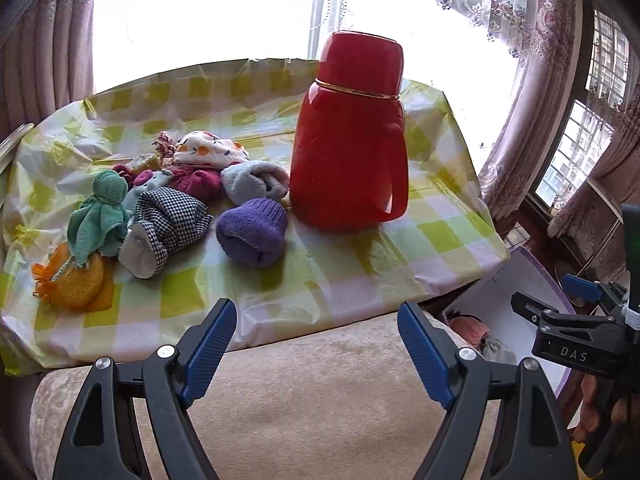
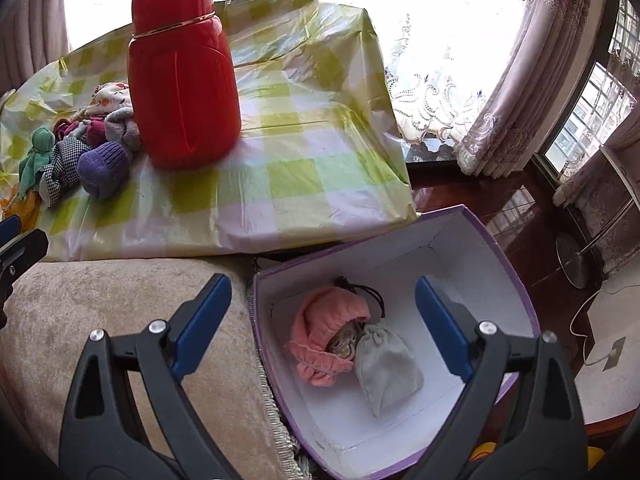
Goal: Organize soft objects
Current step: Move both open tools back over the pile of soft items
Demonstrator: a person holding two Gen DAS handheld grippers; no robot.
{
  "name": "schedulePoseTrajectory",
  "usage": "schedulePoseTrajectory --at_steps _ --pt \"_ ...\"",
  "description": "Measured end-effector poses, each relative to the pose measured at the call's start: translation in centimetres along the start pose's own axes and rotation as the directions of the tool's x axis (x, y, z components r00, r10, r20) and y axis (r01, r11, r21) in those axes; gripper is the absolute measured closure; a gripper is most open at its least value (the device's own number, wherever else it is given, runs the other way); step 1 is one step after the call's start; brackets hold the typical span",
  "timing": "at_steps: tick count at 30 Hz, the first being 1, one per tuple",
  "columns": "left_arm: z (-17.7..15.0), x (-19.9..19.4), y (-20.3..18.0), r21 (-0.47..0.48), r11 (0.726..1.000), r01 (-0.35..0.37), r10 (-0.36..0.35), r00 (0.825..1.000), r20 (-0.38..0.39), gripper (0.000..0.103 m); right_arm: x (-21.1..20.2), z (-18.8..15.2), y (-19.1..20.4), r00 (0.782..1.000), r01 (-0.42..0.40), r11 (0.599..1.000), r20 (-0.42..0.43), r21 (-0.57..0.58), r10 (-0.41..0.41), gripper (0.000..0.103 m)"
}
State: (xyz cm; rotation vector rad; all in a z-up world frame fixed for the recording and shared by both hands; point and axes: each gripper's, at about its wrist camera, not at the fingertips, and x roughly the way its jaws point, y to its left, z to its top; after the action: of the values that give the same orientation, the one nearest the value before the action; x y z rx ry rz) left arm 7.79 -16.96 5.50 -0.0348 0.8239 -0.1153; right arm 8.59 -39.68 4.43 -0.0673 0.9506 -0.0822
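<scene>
Both tools were spread and empty: the left tool (image 1: pixel 318 344) hung over the beige cushion (image 1: pixel 300 392) at the near edge of the tabletop (image 1: pixel 360 264), and the right tool (image 2: pixel 322 320) stood over the white-lined purple box (image 2: pixel 440 248), which sat lower, off the tabletop's near right corner. In that box lay a pink knitted piece (image 2: pixel 320 340) with a grey drawstring pouch (image 2: pixel 386 364) touching its right side. Ahead and slightly left of the left tool, the rolled purple sock (image 1: pixel 252 232) lay nearest, its long axis running away and to the right toward the red thermos flask (image 1: pixel 350 136). The left hand seemed the nearer one for it. Left of the flask, a grey sock (image 1: pixel 254 180), a checked cloth toy (image 1: pixel 164 220), a green cloth doll (image 1: pixel 102 216) and an orange sponge (image 1: pixel 74 284) huddled together.
</scene>
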Motion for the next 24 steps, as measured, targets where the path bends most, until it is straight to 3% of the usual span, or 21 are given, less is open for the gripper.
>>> schedulePoseTrajectory --at_steps 9,16,24 --pt "-0.8 -1.2 8.9 -0.159 0.973 -0.169 0.168 0.986 -0.02 0.019 1.0 1.4 6.3 0.989 -0.15 0.986 -0.003 -0.065 0.15 0.009" --pt "-1.8 -1.3 16.1 -0.301 0.932 -0.202 0.195 0.979 -0.052 0.021 2.6 3.1 13.0 0.964 -0.267 0.951 -0.026 -0.153 0.266 0.009" --pt "-1.6 0.4 22.1 -0.431 0.876 -0.215 0.194 0.977 -0.093 0.023 5.3 5.9 17.7 0.957 -0.291 0.946 -0.048 -0.14 0.287 0.009"
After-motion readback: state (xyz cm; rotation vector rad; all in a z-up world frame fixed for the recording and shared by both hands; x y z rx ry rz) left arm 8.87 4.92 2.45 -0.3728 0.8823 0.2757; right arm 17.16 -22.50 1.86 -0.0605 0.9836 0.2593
